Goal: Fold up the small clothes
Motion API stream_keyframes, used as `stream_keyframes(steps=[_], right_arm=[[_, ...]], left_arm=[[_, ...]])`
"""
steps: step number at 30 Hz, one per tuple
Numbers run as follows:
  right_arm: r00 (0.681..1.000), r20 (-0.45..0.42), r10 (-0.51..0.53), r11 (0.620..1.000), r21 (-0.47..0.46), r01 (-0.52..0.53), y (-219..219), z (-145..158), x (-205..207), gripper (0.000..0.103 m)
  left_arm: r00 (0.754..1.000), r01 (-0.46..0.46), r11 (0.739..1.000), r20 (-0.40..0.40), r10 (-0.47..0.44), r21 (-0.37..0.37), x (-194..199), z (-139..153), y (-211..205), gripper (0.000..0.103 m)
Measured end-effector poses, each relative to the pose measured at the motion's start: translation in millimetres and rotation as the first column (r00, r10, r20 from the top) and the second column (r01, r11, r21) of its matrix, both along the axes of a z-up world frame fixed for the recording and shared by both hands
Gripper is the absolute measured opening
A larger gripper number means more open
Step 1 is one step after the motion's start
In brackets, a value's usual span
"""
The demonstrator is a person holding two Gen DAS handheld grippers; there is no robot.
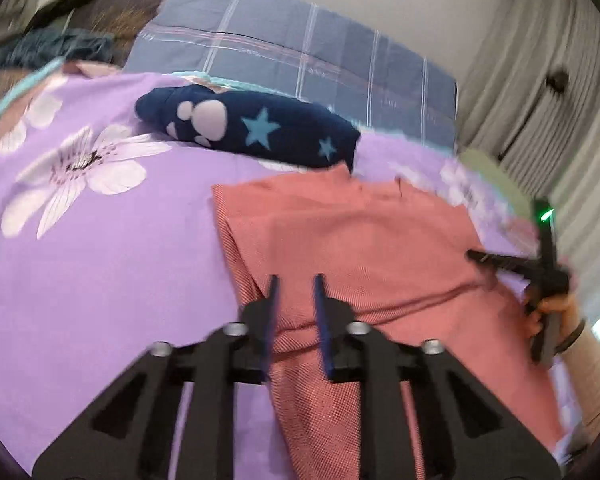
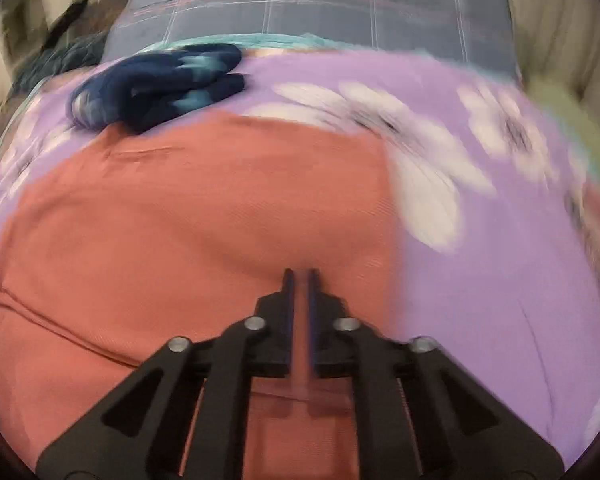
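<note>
Two fisheye views from hand-held tools over a bed w/ a lilac bedsheet (image 1: 112, 248) printed w/ big white flowers.

Left wrist view: the left tool (image 1: 296, 280) is low centre, its two blue-edged fingers (image 1: 272, 312) close together w/ a narrow gap. Salmon-pink fabric shows in that gap and a strip of it runs down under the tool body, so it looks pinched on the cloth edge, though the contact point itself isn't clear. The salmon-pink garment (image 1: 347, 232) lies mostly flat on the sheet, centre to right, w/ a fold ridge crossing its lower part. Touching its far edge is a folded navy garment (image 1: 256, 124) w/ pale paw prints and light blue stars. Beyond that, a blue-grey plaid pillow (image 1: 300, 52) against the wall. Top left, dark teal fabric (image 1: 56, 46), bunched. Far right, the right tool (image 1: 473, 256) reaches in over the pink garment's right edge, fingers pressed together; a person's hand (image 1: 555, 312) in a beige sleeve holds its grip. Grey curtain (image 1: 547, 80) behind.

Right wrist view, heavily motion-blurred: the right tool (image 2: 300, 274) sits low centre, fingers all but touching, only a thin slit between. Pink cloth fills the area under and behind them; can't tell if any is caught. The salmon-pink garment (image 2: 188, 216) covers the left and centre, lilac sheet to the right, navy garment (image 2: 156, 84) at upper left touching the pink one's far edge.
</note>
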State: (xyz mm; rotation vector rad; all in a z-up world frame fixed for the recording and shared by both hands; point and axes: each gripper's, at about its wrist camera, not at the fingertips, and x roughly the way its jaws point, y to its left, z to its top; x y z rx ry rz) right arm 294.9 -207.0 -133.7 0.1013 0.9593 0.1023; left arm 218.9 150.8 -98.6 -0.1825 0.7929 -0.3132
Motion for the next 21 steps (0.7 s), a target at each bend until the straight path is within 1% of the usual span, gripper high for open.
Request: stream_keyframes(steps=[1, 2, 3, 4, 5, 6, 7, 8, 9, 10, 11, 12, 14, 15, 16, 17, 18, 19, 20, 21], right_arm=[[1.000, 0.013, -0.004, 1.000, 0.028, 0.003, -5, -1, -3, 0.000], [1.000, 0.023, -0.005, 1.000, 0.007, 0.004, -3, 2, -5, 0.000], [0.999, 0.036, 0.005, 0.999, -0.038, -0.004, 4, 5, -7, 0.000], [0.999, 0.045, 0.018, 0.997, -0.076, -0.015, 10, 7, -8, 0.000], [0.998, 0.055, 0.035, 0.993, -0.113, -0.028, 15, 9, -10, 0.000], [0.997, 0.066, 0.044, 0.991, -0.129, -0.035, 17, 12, -13, 0.000], [0.996, 0.080, 0.044, 0.994, -0.103, -0.035, 16, 17, -18, 0.000], [0.994, 0.093, 0.059, 0.998, -0.039, -0.056, 10, 19, -22, 0.005], [0.992, 0.100, 0.072, 0.997, -0.004, -0.072, 6, 22, -27, 0.007], [0.991, 0.104, 0.089, 0.996, 0.004, -0.090, 4, 24, -35, 0.007], [0.988, 0.109, 0.113, 0.993, -0.036, -0.110, 5, 24, -43, 0.012], [0.986, 0.109, 0.130, 0.989, -0.085, -0.121, 7, 23, -51, 0.020], [0.982, 0.082, 0.167, 0.975, -0.163, -0.152, 8, 11, -57, 0.030], [0.980, 0.063, 0.190, 0.962, -0.210, -0.173, 10, 3, -60, 0.025], [0.978, 0.071, 0.194, 0.954, -0.246, -0.171, 9, 1, -63, 0.021], [0.980, 0.082, 0.180, 0.954, -0.258, -0.153, 5, 1, -62, 0.010], [0.988, 0.097, 0.123, 0.961, -0.262, -0.094, -5, 4, -60, 0.000], [0.993, 0.112, 0.030, 0.956, -0.292, 0.004, -19, 4, -57, 0.000], [0.990, 0.112, -0.085, 0.950, -0.291, 0.114, -42, 1, -53, 0.000], [0.989, 0.085, -0.123, 0.974, -0.178, 0.137, -63, -1, -52, 0.000]], left_arm=[[0.999, 0.011, 0.999, -0.033, -0.009, 0.046, 3, -8, -11, 0.007], [0.997, 0.021, 0.994, -0.076, -0.013, 0.108, 7, -22, -24, 0.006], [0.996, 0.024, 0.990, -0.085, -0.012, 0.141, 10, -28, -30, 0.005], [0.998, 0.026, 0.983, -0.064, -0.014, 0.183, 9, -28, -36, 0.003], [0.998, 0.031, 0.980, -0.056, -0.020, 0.199, 8, -23, -38, 0.003], [0.998, 0.045, 0.981, -0.040, -0.038, 0.189, 7, -15, -39, 0.003], [0.998, 0.055, 0.984, -0.024, -0.051, 0.172, 5, -10, -39, 0.004], [0.998, 0.061, 0.985, -0.012, -0.059, 0.164, 2, -4, -40, 0.007], [0.998, 0.064, 0.984, -0.005, -0.065, 0.168, 2, 1, -42, 0.008], [0.998, 0.064, 0.982, -0.003, -0.064, 0.177, 1, 3, -44, 0.017], [0.998, 0.058, 0.979, -0.002, -0.059, 0.193, 4, 4, -46, 0.025], [0.999, 0.052, 0.976, 0.000, -0.053, 0.212, 5, 2, -50, 0.036], [0.999, 0.053, 0.964, -0.019, -0.050, 0.261, 9, -11, -58, 0.046], [0.998, 0.052, 0.956, -0.042, -0.042, 0.289, 11, -21, -62, 0.050], [0.998, 0.051, 0.952, -0.043, -0.039, 0.303, 11, -26, -66, 0.052], [0.999, 0.048, 0.948, -0.021, -0.043, 0.316, 10, -28, -67, 0.053], [0.999, 0.047, 0.947, -0.017, -0.044, 0.319, 8, -26, -68, 0.054], [0.999, 0.043, 0.946, -0.014, -0.040, 0.321, 7, -24, -67, 0.055], [0.999, 0.040, 0.946, -0.009, -0.039, 0.321, 6, -24, -66, 0.055], [0.999, 0.040, 0.947, -0.009, -0.039, 0.319, 5, -24, -65, 0.055]])
